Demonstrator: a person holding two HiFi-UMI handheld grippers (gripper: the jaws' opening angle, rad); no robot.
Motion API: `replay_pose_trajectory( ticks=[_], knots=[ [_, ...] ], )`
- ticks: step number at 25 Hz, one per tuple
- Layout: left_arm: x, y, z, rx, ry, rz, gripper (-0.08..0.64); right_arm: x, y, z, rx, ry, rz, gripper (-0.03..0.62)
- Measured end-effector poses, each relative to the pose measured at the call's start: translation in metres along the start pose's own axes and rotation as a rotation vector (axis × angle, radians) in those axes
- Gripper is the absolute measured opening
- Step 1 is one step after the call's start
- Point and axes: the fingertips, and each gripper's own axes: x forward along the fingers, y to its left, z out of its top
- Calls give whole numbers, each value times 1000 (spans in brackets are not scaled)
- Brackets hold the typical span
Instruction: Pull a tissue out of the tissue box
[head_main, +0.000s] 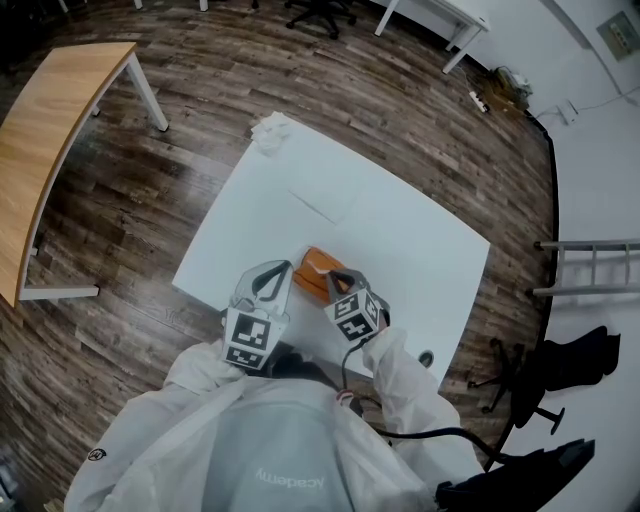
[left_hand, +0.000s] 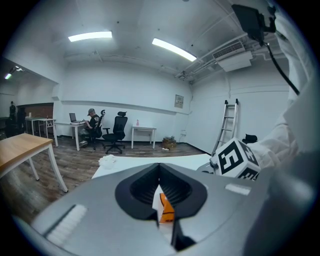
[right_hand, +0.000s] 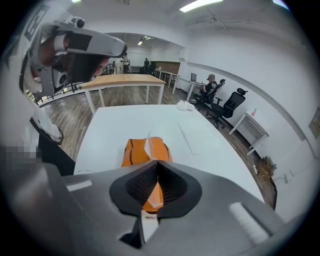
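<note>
The tissue box (right_hand: 134, 152), orange with dark stripes, is lying on the white table (head_main: 400, 230), close to the table's near edge, the one beside the person in the white coat (head_main: 270, 450). A white tissue (right_hand: 148, 146) is standing up out of the box's top. The right gripper (right_hand: 156, 161) is tilting down over that same near edge and is clenching the tissue: its jaws are meeting at the tips right on the sheet, and a strip of white is showing between the ribbed pads behind them. The left gripper (left_hand: 159, 166) is hovering over the table's near edge too, just to the left of the right one, with its jaws pressing together at the tips. Through the gap behind those tips a patch of the orange box is showing. The marker cube (left_hand: 237, 159) of the right gripper is sitting close beside it.

A crumpled tissue (head_main: 270, 130) is lying at the table's far left corner. A wooden table (head_main: 50, 120) is standing off the white table's left side, a ladder (head_main: 590, 265) off its right side, and a black office chair (left_hand: 117, 132) beyond its far edge, all well apart from it
</note>
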Motion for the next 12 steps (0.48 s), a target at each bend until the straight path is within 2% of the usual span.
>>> replay_pose_trajectory(
  ticks=[12],
  knots=[
    [11, -6, 2, 17, 9, -30, 0, -9, -4, 4, 26, -27, -13, 5]
  ],
)
